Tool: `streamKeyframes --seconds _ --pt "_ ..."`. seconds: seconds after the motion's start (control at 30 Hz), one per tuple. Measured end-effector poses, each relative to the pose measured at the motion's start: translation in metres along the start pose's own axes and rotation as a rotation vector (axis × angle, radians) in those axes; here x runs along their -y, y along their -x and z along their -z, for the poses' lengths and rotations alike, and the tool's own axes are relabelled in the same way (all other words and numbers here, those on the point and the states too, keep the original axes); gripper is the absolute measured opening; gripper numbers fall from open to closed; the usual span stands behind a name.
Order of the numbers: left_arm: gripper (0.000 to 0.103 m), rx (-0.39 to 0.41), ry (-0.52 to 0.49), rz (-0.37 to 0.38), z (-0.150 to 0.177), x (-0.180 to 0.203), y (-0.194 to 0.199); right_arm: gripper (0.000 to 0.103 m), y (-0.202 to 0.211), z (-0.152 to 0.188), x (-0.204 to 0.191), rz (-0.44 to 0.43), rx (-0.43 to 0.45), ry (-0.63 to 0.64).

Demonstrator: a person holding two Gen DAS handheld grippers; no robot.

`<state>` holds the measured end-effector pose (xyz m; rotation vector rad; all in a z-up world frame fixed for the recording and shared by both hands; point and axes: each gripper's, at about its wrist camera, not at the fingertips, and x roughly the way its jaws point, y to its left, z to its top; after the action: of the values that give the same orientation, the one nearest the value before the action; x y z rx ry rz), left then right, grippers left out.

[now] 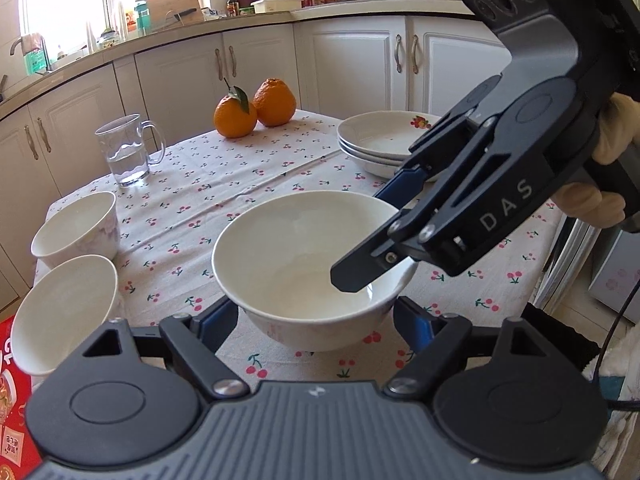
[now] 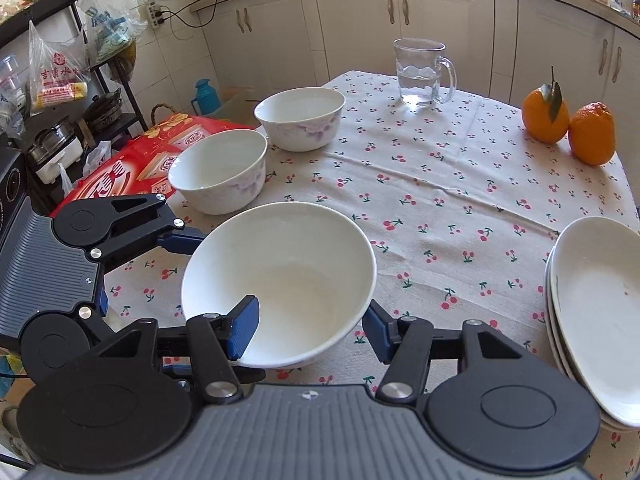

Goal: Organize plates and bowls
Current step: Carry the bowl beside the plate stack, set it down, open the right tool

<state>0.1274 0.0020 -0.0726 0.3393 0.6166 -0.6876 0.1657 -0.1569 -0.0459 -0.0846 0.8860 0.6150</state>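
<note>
The bowl [image 2: 280, 280] sits on the table [image 2: 440, 208] between both tongs. Right tongs [image 2: 312, 330] spread, 1 finger inside the rim, 1 outside. Left tongs [image 1: 316, 322] spread wide, flanking it. 3 plates [image 2: 596, 312] right of the right tongs.

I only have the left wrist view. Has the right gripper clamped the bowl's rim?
Observer: No. The right gripper is open: one of its fingers is inside the bowl, the other is outside the wall, and there is a gap on both sides.
Operator: That gripper hides part of the plates from me. Is anything on top?
Observer: The top of the plates is bare apart from a small dark speck.
Operator: What is the red thing at my lower left?
Observer: A red printed pack, lying beyond the table's edge beside the two spare bowls.
</note>
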Motion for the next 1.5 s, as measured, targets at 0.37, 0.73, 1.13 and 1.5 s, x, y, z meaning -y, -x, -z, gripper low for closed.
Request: streamKeyframes --seconds 0.37,0.73,1.13,1.5 --pt "0.084 -0.011 0.001 0.017 -0.004 0.004 -0.016 0.063 0.001 0.006 0.015 0.024 0.003 -0.034" --pt "0.084 -0.014 0.01 0.022 -0.004 0.002 -0.021 0.063 -0.003 0.006 0.02 0.026 0.0 -0.046" --pt "0.091 0.004 0.013 0.014 -0.005 0.002 -0.014 0.094 0.0 0.005 0.016 0.01 0.019 -0.04" --pt "0.094 0.024 0.094 -0.005 0.001 -0.008 0.012 0.098 0.007 -0.001 0.005 0.016 0.04 -0.001"
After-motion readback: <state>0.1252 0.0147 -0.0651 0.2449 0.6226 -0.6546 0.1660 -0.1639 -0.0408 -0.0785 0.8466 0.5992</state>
